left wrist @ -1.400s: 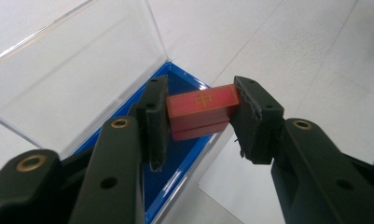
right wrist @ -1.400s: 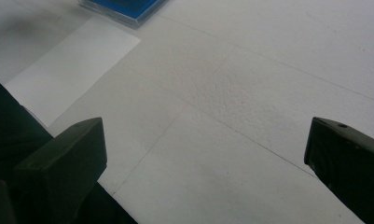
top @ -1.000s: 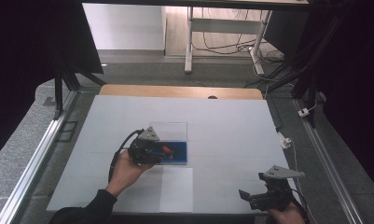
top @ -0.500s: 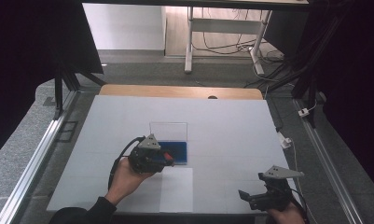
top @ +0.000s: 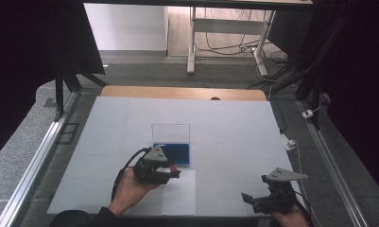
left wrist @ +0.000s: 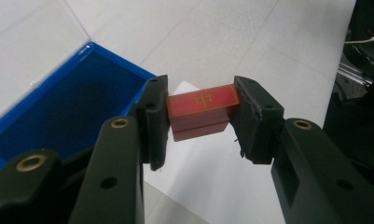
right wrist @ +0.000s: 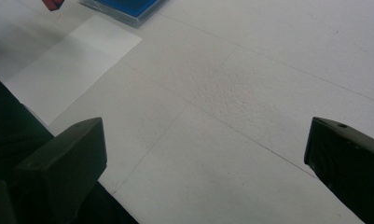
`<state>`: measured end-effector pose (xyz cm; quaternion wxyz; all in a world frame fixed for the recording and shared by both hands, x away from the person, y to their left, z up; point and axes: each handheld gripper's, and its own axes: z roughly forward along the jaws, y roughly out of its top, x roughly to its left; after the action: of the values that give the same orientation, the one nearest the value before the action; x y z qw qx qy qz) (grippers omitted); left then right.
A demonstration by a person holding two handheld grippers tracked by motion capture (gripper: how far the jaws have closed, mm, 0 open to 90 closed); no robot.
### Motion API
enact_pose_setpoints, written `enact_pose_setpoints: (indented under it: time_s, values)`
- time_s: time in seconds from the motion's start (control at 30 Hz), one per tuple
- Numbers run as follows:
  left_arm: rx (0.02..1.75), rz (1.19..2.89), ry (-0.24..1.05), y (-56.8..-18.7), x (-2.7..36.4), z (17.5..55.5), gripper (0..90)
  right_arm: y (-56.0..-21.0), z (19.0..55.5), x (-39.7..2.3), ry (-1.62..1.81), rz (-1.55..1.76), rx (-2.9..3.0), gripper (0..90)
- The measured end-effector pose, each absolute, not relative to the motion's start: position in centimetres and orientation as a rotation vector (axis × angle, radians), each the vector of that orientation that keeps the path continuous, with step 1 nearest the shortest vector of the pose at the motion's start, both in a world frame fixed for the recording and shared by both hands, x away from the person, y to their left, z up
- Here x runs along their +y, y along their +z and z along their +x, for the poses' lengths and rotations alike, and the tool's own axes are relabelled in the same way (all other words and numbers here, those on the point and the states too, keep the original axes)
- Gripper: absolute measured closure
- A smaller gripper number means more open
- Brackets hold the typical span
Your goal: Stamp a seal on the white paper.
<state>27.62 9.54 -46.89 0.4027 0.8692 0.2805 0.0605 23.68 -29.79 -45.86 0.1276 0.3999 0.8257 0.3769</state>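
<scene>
A red block with a gold mark on top sits between the jaws of my left gripper, whose pads press on both of its ends. In the high view my left gripper holds this red block just in front of a blue box, above the edge of a white sheet. The blue box lies open, and its clear lid stands up behind it. My right gripper rests near the table's front right, and its jaws stand wide apart over bare table.
The white table has metal rails along both sides and a wooden strip at the far edge. A white connector and cable lie at the right edge. The blue box and white sheet show in the right gripper view.
My left gripper has drawn back from over the blue box toward the front edge, carrying the red block. The right gripper has stayed still.
</scene>
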Motion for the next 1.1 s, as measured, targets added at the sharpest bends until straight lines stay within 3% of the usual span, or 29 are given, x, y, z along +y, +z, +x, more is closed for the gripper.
enact_pose_setpoints:
  time_s: [1.1]
  values:
    - [0.693, 2.317, 0.16, -50.6, 6.8, 25.8, 57.8, -45.9, 23.7, -29.8, 1.093, 1.156, 2.414, 0.0]
